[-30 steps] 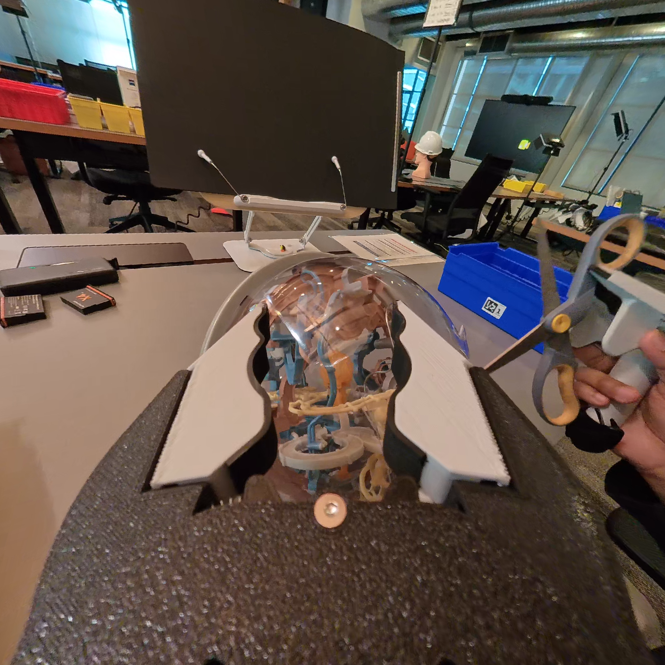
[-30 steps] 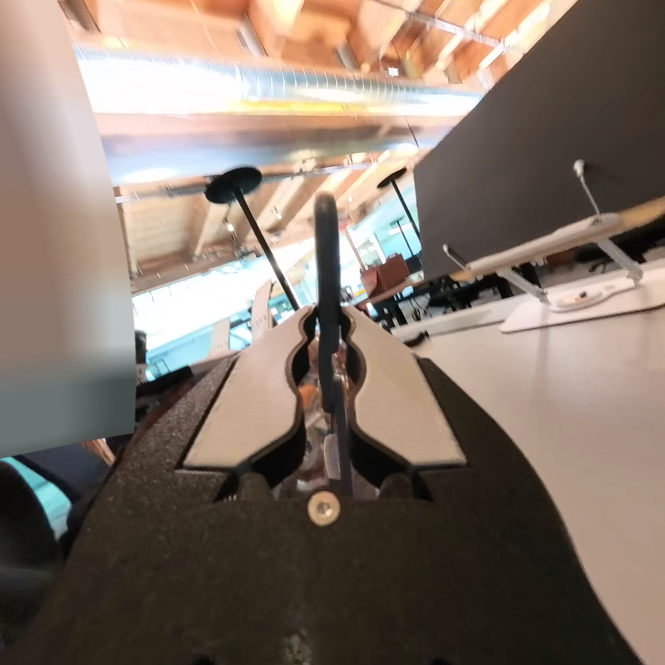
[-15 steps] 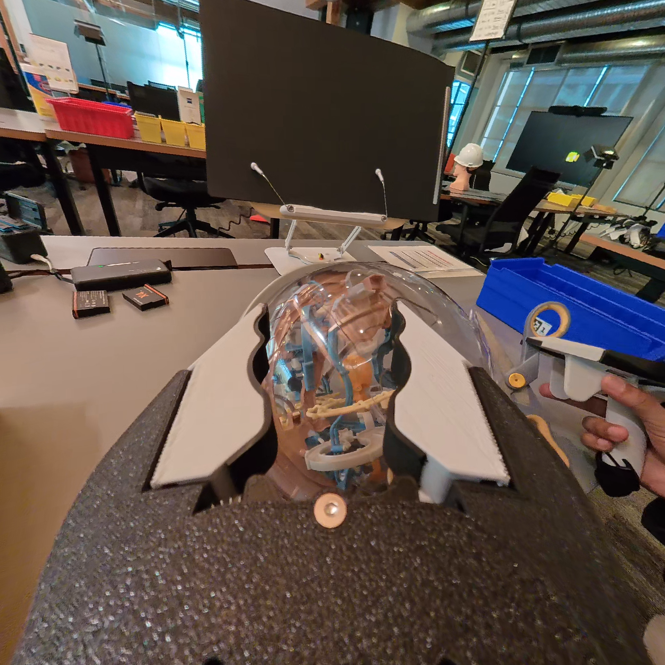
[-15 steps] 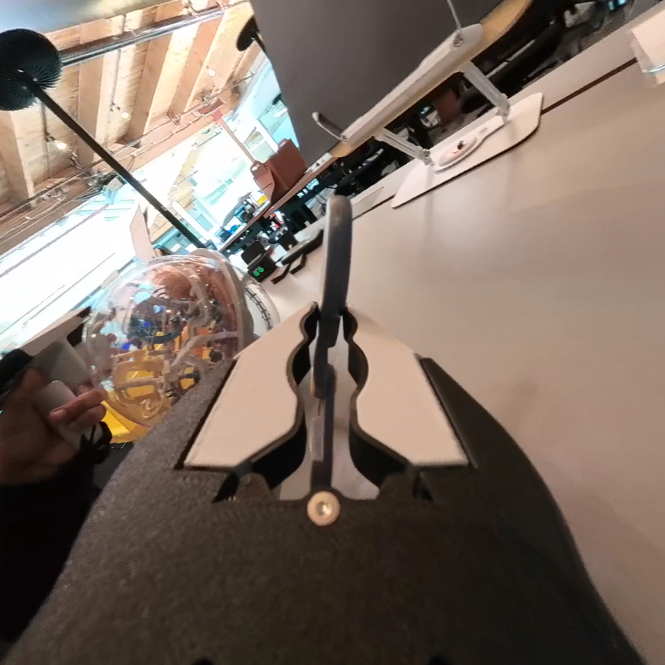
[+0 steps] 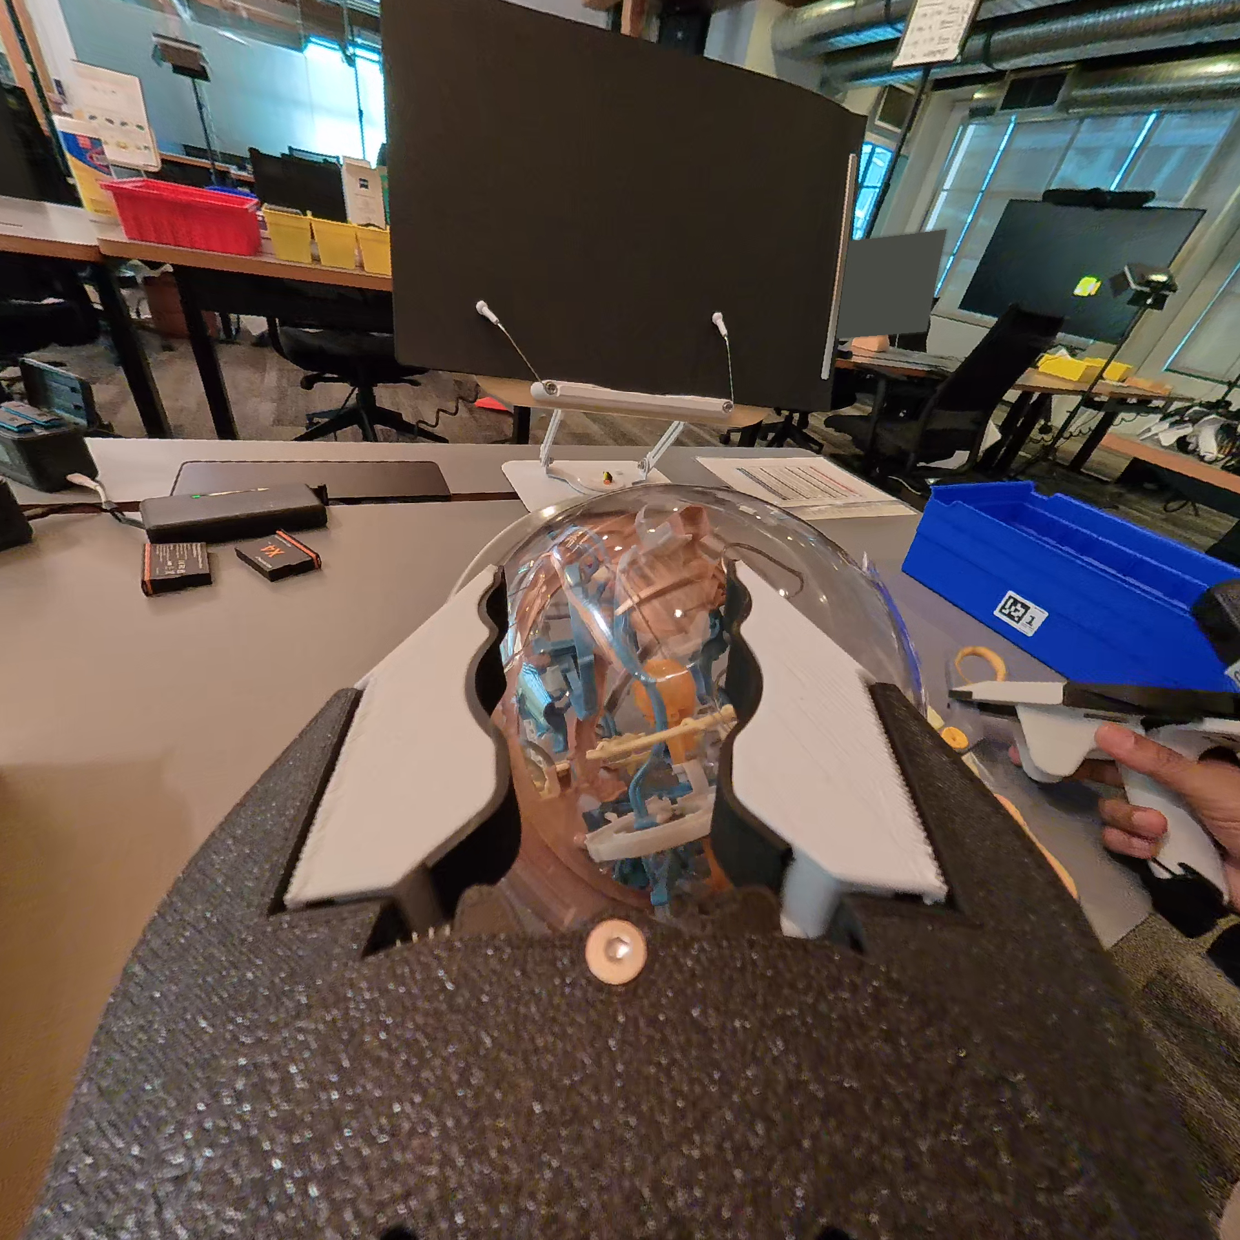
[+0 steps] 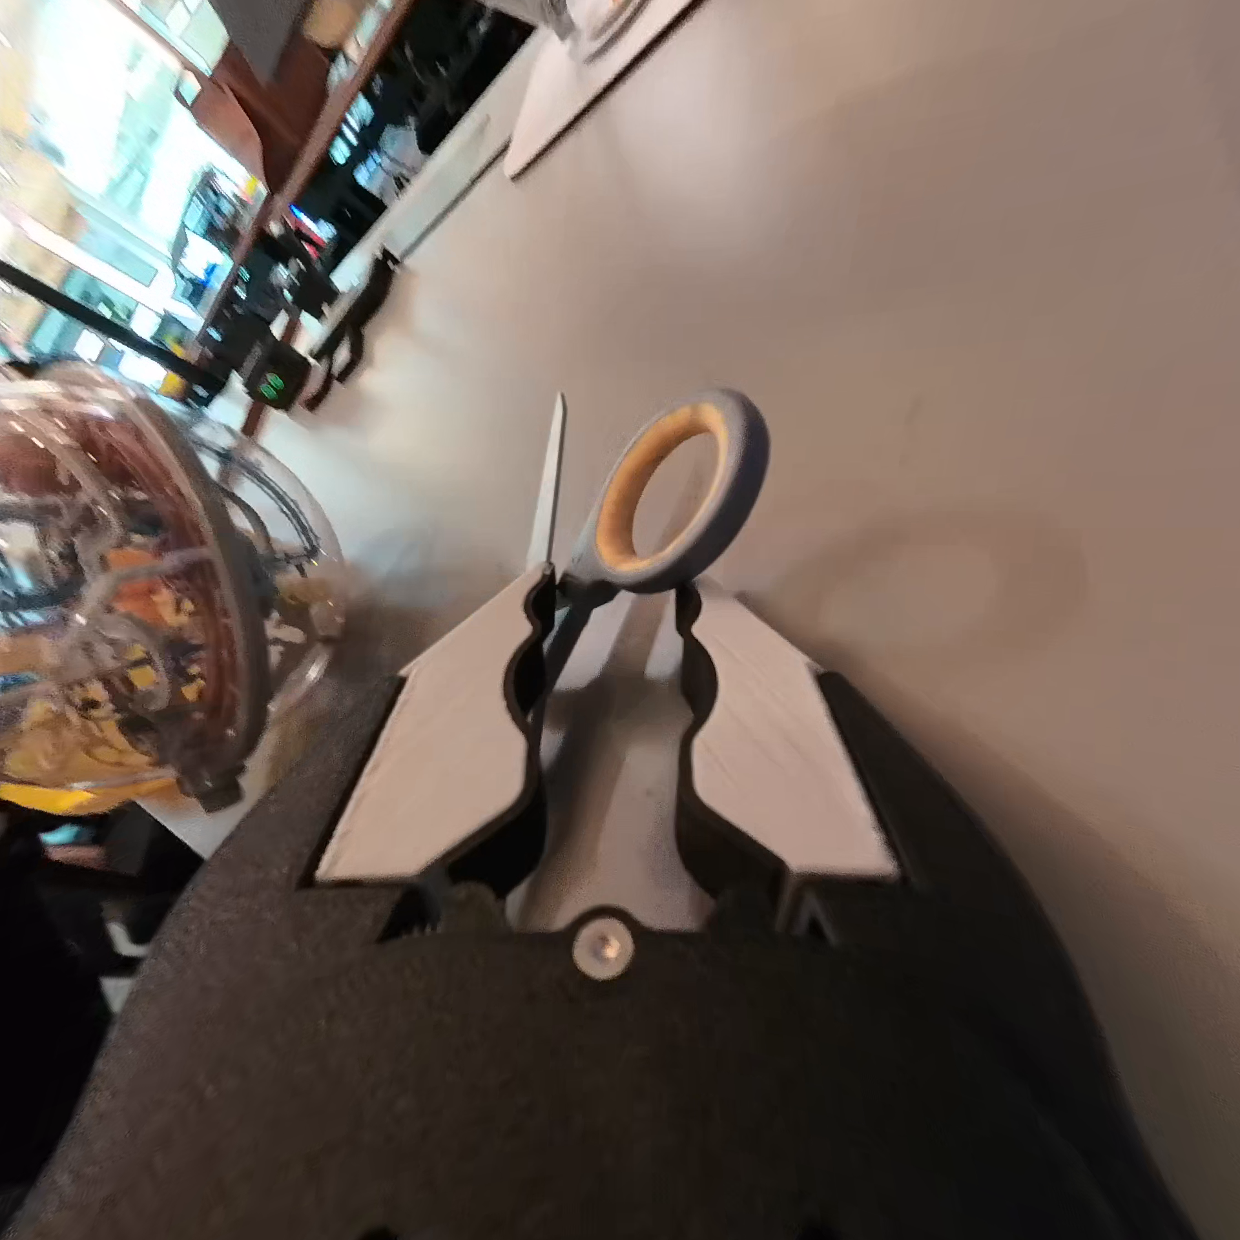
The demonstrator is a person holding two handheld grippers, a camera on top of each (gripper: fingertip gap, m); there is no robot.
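My left gripper (image 5: 614, 577) is shut on a clear plastic ball (image 5: 644, 671) with a blue, orange and cream maze inside, held over the grey table (image 5: 201, 671). The ball also shows in the right wrist view (image 6: 134, 570), at the left. My right gripper (image 6: 614, 584) is low over the table with its jaws apart. Grey scissors with yellow-lined handle rings (image 6: 678, 496) lie on the table between its fingertips, one ring ahead of them and a blade pointing away at the left. In the left wrist view a hand holds that gripper (image 5: 959, 698) just right of the ball, beside a scissor ring (image 5: 979, 664).
A blue bin (image 5: 1073, 590) stands at the right edge of the table. A black power bank (image 5: 235, 513) and two small batteries (image 5: 176, 567) lie at the far left. A white stand (image 5: 631, 402), a black panel (image 5: 604, 235) and a paper sheet (image 5: 798, 483) are at the back.
The right gripper swung down from upright to the table beside the ball, and its jaws have opened off the scissors, which now lie on the table. The left gripper still holds the ball.
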